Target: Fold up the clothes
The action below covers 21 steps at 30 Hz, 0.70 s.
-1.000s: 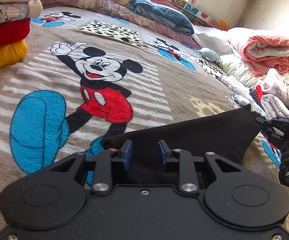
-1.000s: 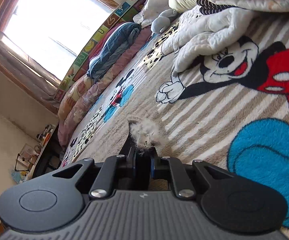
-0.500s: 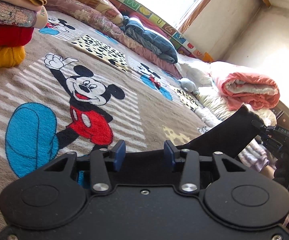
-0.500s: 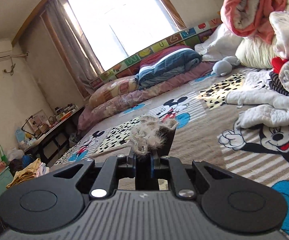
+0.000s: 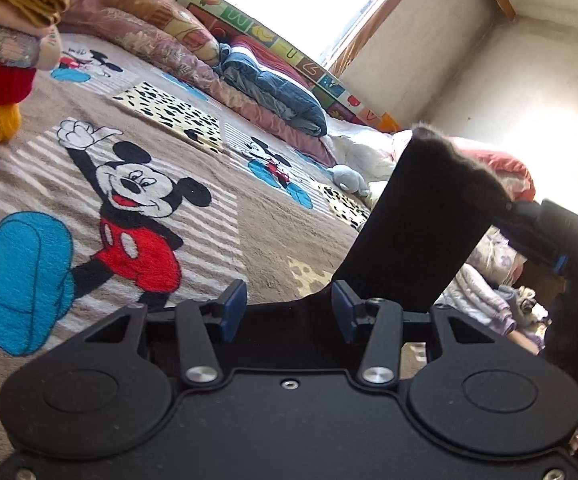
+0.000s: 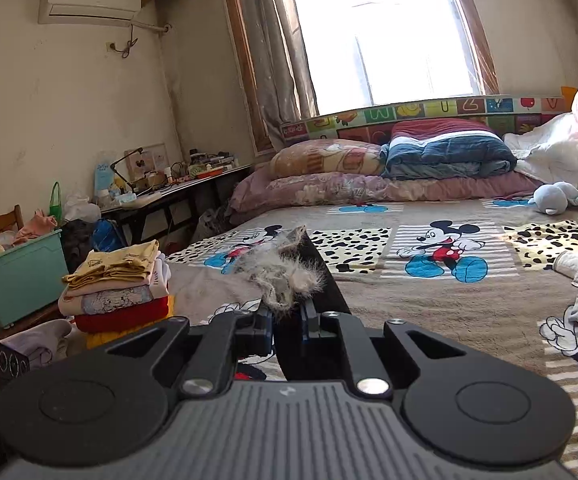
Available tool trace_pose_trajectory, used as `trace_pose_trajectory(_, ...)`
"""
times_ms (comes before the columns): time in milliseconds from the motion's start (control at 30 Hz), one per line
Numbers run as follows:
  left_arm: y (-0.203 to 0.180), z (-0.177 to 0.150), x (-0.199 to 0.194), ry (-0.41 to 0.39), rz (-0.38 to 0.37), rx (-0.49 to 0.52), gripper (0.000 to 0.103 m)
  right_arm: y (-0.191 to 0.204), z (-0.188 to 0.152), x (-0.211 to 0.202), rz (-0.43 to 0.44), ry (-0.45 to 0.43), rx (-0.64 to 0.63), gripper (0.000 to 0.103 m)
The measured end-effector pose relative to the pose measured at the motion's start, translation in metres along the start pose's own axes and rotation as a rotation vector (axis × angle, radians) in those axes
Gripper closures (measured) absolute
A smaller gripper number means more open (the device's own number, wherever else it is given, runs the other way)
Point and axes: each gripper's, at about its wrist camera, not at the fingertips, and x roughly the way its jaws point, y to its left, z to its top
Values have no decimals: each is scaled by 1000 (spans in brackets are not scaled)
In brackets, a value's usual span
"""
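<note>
the step in hand looks like lifting and spreading the black garment, centre right of the left wrist view. the right gripper is clenched on its fuzzy edge; the left gripper is closing, pads apart, cloth between. next, secure that grip and stretch it flat over the blanket.

Matt black cloth garment, fluffy-edged; plush blanket, seemingly fleece.

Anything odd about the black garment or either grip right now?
Yes: the black garment has a ragged, fuzzy grey-white tuft bunched just beyond the right gripper, shut on it. Left gripper jaws are closing, not yet pressing the cloth between them.
</note>
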Motion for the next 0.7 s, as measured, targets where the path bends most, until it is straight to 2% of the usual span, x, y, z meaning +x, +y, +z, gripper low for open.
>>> trace_pose_trajectory(100,-35,-22,25,8,33,80,71,-32,2,-6,-43,-28,74,89)
trace_pose_trajectory(200,-60,-43,52,34,38,119,75,-75,-3,-13,-79,-48,172,89)
trace_pose_trajectory(333,-84,-60,83,79,0,141,75,-128,-24,-19,-58,-68,332,89)
trace_pose_trajectory(433,-103,-69,103,95,-18,182,75,-165,-43,-19,-18,-67,448,89)
trace_pose_trajectory(467,-106,-73,113,122,-16,189,75,-174,-47,-19,-2,-68,478,89)
trace_pose_trajectory(567,-113,-82,137,193,-7,213,67,-201,-60,-18,45,-72,568,89)
trace_pose_trajectory(633,-116,-86,149,231,4,231,63,-210,-63,-16,58,-65,584,89)
trace_pose_trajectory(667,-116,-87,154,252,4,230,61,-214,-65,-15,63,-59,586,89)
trace_pose_trajectory(700,-112,-82,155,274,-21,184,54,-216,-68,-15,73,-59,589,89)
